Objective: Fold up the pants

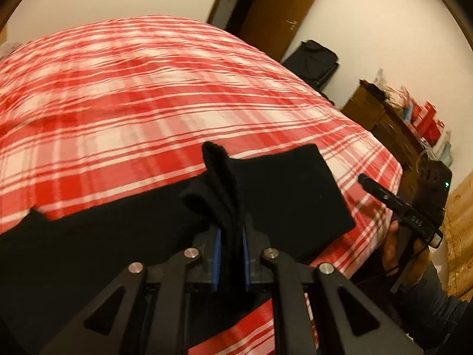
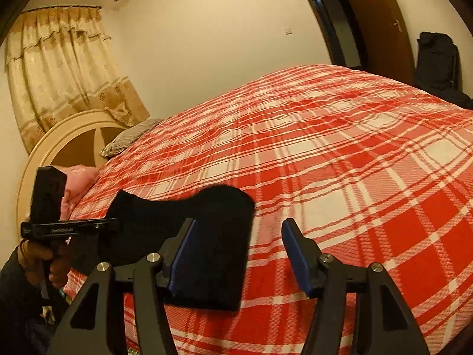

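Black pants (image 1: 283,195) lie folded near the front edge of the bed with the red and white plaid cover (image 1: 147,94). My left gripper (image 1: 230,254) is shut on a bunched fold of the pants and lifts it a little off the bed. The pants also show in the right wrist view (image 2: 212,236). My right gripper (image 2: 239,254) is open and empty, its left finger over the pants' right edge, its right finger over the cover. The right gripper also shows at the right of the left wrist view (image 1: 362,177). The left gripper's body shows at the left of the right wrist view (image 2: 68,226).
The bed cover (image 2: 354,162) fills most of both views. A headboard (image 2: 59,136) and pillows (image 2: 127,139) are at far left. A brown door (image 1: 280,9), a black bag (image 1: 313,62) and a cluttered cabinet (image 1: 393,124) stand beyond the bed's right side. Curtains (image 2: 59,68) hang on the left.
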Demonstrator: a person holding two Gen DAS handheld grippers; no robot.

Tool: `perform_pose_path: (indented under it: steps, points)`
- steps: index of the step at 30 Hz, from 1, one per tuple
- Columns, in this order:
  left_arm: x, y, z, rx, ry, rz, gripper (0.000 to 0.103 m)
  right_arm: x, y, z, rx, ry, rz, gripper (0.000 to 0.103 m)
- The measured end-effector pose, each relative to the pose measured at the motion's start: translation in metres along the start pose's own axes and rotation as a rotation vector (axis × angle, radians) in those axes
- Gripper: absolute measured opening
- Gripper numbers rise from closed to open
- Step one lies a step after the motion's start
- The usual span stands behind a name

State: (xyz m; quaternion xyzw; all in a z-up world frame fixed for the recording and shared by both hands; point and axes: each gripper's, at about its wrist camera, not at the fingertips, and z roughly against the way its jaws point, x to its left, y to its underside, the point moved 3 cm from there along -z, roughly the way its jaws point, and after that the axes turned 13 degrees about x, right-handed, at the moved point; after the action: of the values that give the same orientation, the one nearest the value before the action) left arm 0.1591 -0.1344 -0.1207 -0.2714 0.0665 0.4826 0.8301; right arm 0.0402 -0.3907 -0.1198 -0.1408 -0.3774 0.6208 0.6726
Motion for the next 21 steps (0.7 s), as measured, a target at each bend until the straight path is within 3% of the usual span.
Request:
perform_pose_path:
  steps: [5,9,13,15,21]
  points:
    - [0.035,0.016,0.001,-0.002,-0.005,0.091,0.013,0.023,0.005,-0.005,0.009,-0.026,0.097,0.061]
    - [0.047,0.024,-0.005,0.012,-0.005,0.132,0.013,0.048,0.017,-0.016,0.067,-0.071,0.204,0.062]
    - [0.052,0.027,-0.015,0.019,-0.020,0.139,0.013,0.064,0.032,-0.045,0.226,-0.104,0.279,0.062]
    - [0.053,0.027,-0.020,0.026,-0.046,0.132,0.015,0.064,0.038,-0.059,0.286,-0.054,0.288,0.062]
    - [0.050,0.030,-0.020,0.022,-0.093,0.095,0.024,0.065,0.039,-0.060,0.282,-0.057,0.309,0.064]
